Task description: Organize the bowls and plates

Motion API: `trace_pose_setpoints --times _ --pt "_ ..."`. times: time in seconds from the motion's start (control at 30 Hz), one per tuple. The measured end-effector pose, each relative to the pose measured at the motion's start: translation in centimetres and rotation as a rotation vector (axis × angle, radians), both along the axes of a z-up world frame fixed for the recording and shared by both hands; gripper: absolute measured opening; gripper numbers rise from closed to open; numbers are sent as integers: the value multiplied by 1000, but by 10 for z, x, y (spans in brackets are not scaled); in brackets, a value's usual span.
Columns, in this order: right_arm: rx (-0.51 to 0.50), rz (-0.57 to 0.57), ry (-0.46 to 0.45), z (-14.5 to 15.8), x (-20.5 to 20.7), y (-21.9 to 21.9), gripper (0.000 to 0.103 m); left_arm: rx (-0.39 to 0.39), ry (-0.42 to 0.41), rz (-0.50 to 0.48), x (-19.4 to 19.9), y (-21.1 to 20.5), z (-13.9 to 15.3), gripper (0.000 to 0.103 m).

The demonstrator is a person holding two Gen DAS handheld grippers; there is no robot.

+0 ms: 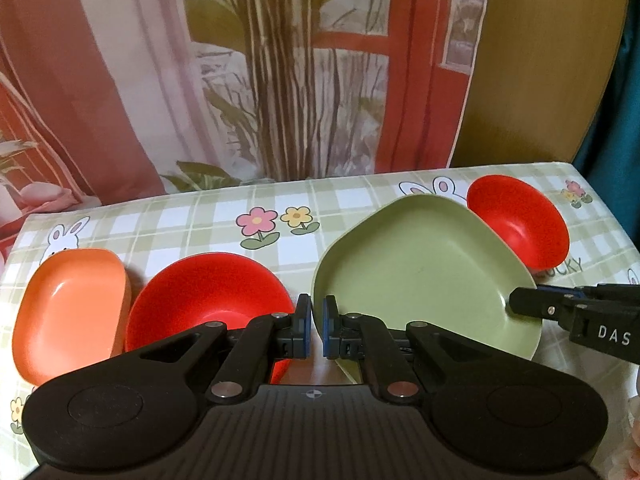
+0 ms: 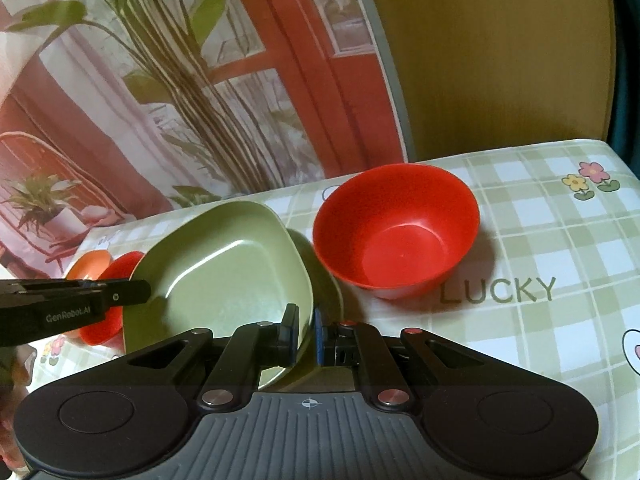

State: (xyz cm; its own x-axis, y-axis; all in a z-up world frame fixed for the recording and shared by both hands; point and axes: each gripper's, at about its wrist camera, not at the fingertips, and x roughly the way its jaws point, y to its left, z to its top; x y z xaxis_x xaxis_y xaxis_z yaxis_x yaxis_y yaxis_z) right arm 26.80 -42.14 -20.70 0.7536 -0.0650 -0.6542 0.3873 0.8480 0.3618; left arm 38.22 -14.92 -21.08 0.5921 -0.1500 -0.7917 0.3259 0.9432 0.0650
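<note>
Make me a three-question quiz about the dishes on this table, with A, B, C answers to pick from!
1. What sits right next to the orange dish?
A. a red bowl
B. a blue cup
C. a yellow spoon

2. How many red bowls are there?
A. one
B. two
C. four

3. What is happening to the green plate?
A. it lies upside down
B. it sits inside a red bowl
C. both grippers pinch its rim

Answers:
1 A: the red bowl is beside the orange dish.
2 B: a second red bowl stands behind the green plate.
3 C: the left gripper and the right gripper each clamp an edge.
</note>
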Motion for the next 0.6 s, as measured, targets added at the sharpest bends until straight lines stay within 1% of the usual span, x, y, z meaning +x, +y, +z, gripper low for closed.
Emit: trace_pose_setpoints --times 0.23,0.6 --pt "-32 10 13 -3 8 -4 8 37 -11 -11 5 -8 -6 6" --pt "-58 25 23 -5 12 -2 8 74 -1 -18 8 -10 -12 7"
